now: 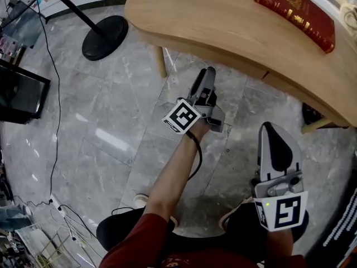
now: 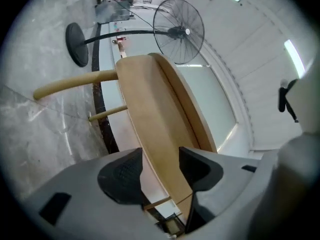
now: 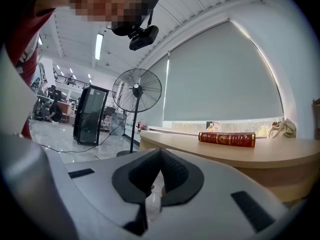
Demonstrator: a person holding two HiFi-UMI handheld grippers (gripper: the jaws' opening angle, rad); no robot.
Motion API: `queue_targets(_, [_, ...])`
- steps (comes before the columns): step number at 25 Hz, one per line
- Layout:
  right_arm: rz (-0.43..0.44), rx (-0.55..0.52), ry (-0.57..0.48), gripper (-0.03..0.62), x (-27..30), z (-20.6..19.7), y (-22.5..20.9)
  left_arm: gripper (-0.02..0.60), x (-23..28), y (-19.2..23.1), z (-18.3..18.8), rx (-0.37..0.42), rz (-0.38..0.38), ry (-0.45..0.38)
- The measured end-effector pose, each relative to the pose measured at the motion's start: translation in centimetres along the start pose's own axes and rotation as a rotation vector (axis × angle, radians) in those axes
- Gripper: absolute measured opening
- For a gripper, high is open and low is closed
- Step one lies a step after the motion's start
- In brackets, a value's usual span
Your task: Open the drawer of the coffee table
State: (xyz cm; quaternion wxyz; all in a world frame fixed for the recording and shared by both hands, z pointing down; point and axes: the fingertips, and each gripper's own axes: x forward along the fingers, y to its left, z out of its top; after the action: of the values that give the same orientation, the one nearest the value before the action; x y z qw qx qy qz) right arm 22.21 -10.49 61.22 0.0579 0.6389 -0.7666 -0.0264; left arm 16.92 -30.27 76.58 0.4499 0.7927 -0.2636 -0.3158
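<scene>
The left gripper (image 1: 207,74) points at the side edge of the coffee table (image 1: 223,27), its jaws well apart and holding nothing. The drawer (image 1: 293,91) sits closed in that edge. The right gripper (image 1: 271,134) hangs near the floor with its jaws together, empty.

Just ahead of your left gripper (image 1: 207,74), the wooden coffee table (image 1: 223,21) stands on the grey stone floor (image 1: 111,127). A red book (image 1: 295,13) lies on its top, well beyond your right gripper (image 1: 271,128). A fan's round black base (image 1: 105,37) sits on the floor, off to the left gripper's left.
</scene>
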Motion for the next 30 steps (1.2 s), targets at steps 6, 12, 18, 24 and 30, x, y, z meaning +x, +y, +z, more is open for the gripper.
queue_targets(6, [-0.019, -0.032, 0.008, -0.005, -1.3, 0.3, 0.1, 0.239, 2.2, 0.1, 0.5, -0.186, -0.139, -0.120])
queue_targets(12, [-0.044, -0.032, 0.027, -0.005, -2.9, 0.1, 0.3, 0.262, 3.5, 0.4, 1.2, -0.270, -0.228, -0.169])
queue_targets(18, [-0.056, -0.079, 0.069, -0.005, -2.8, -2.0, 0.9, 0.268, 4.8, 1.4, 2.3, -0.292, -0.234, -0.194])
queue_targets(24, [-0.126, -0.066, 0.122, -0.005, -1.1, -4.6, -1.2, 0.253, 4.7, 1.3, 2.0, -0.339, -0.257, -0.219])
queue_targets(30, [-0.138, -0.040, 0.160, -0.005, 0.5, -6.6, -1.6, 0.233, 4.3, 1.4, 2.2, -0.384, -0.269, -0.222])
